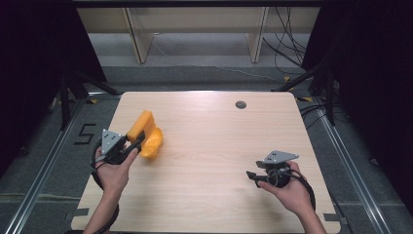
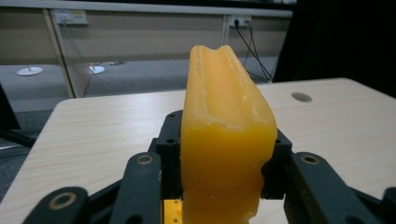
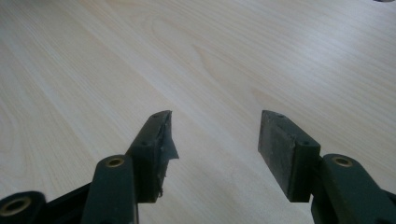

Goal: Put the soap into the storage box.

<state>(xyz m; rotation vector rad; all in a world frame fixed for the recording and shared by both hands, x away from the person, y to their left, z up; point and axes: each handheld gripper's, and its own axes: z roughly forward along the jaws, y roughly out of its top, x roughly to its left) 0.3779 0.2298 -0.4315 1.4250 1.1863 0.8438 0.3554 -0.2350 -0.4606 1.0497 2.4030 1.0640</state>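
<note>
Orange block (image 2: 224, 140) clamped between jaws of my left gripper (image 1: 135, 142), standing up out of them, over left part of table (image 1: 209, 146). Left hand (image 1: 114, 170) holds it low. My right gripper (image 3: 215, 140) jaws parted, empty, just above bare wood. Cables on floor beyond table.

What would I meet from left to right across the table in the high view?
Left gripper → orange block in its jaws → grommet hole → right gripper.
</note>
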